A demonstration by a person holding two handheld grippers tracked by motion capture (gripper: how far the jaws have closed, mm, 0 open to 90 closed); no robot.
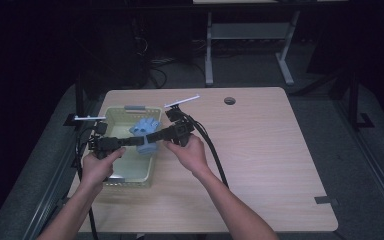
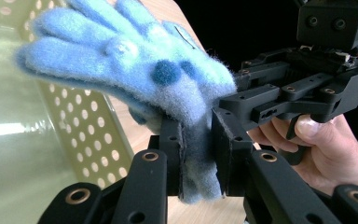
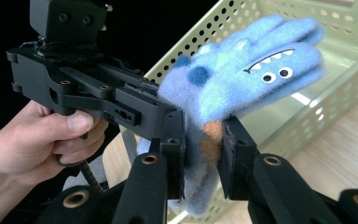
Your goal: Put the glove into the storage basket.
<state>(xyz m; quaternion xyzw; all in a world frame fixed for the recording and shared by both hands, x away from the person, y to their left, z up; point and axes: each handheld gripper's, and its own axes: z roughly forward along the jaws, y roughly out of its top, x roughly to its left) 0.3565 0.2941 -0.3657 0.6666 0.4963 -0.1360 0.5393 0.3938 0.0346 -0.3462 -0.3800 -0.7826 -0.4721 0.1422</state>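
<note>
A fluffy blue glove (image 1: pixel 147 127) with darker spots and a monster face hangs over the right wall of a pale green perforated basket (image 1: pixel 111 112). Both grippers pinch its cuff from opposite sides. In the left gripper view my left gripper (image 2: pixel 198 135) is shut on the glove (image 2: pixel 135 65), its fingers fanned out towards the basket wall (image 2: pixel 88 126). In the right gripper view my right gripper (image 3: pixel 204 140) is shut on the same cuff of the glove (image 3: pixel 247 79). From above, the left gripper (image 1: pixel 139 141) and right gripper (image 1: pixel 152 137) meet tip to tip at the glove.
The basket stands at the left of a light wooden table (image 1: pixel 260 160). A round cable hole (image 1: pixel 229 100) lies near the far edge. A thick black cable (image 1: pixel 215 155) trails from the right gripper across the table. Another desk's legs (image 1: pixel 208 50) stand behind.
</note>
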